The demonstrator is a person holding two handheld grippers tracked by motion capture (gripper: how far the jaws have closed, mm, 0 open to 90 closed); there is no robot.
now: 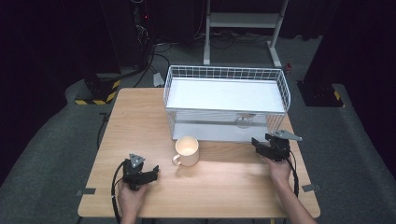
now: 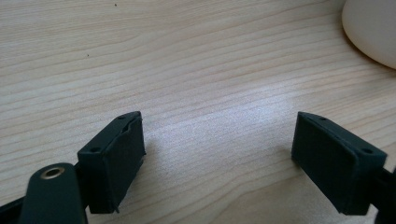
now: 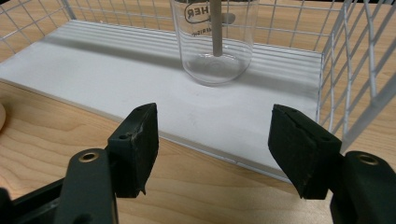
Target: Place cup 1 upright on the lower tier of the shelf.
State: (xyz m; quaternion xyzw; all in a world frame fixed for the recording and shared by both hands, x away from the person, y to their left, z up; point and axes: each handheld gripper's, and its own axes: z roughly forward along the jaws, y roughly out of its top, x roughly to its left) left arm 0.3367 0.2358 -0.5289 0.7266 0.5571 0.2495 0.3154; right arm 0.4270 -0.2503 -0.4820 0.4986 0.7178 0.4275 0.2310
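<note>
Pale wood grain runs across the counter point(image 1: 219, 186), which carries everything in hand. Largest on it is a white wire rack point(image 1: 226, 100) with two tiers, standing at the far side, right of centre; its lower shelf point(image 3: 140, 79) is a flat white board that lies directly on the counter and is open toward the person. On that lower shelf, toward its right end, stands a clear glass jar point(image 3: 215, 42), upright, with dark lettering on its wall that is too cut off to read in full; a grey stem seems to show through the glass, though it may be part of the rack behind. Just in front of the rack's left half sits a cream mug point(image 1: 187, 151), upright, handle turned toward the person's left, apart from both tools. The right gripper point(image 1: 265, 143) hovers at the front edge of the lower shelf, pointed at the jar, its fingers point(image 3: 140, 144) spread apart with nothing between them, the jar well beyond their tips. The left gripper point(image 1: 150, 171) rests low over bare counter near the person, left of the mug, its fingers point(image 2: 116, 158) likewise released and empty, with the mug's rounded wall at the upper right of its view.
</note>
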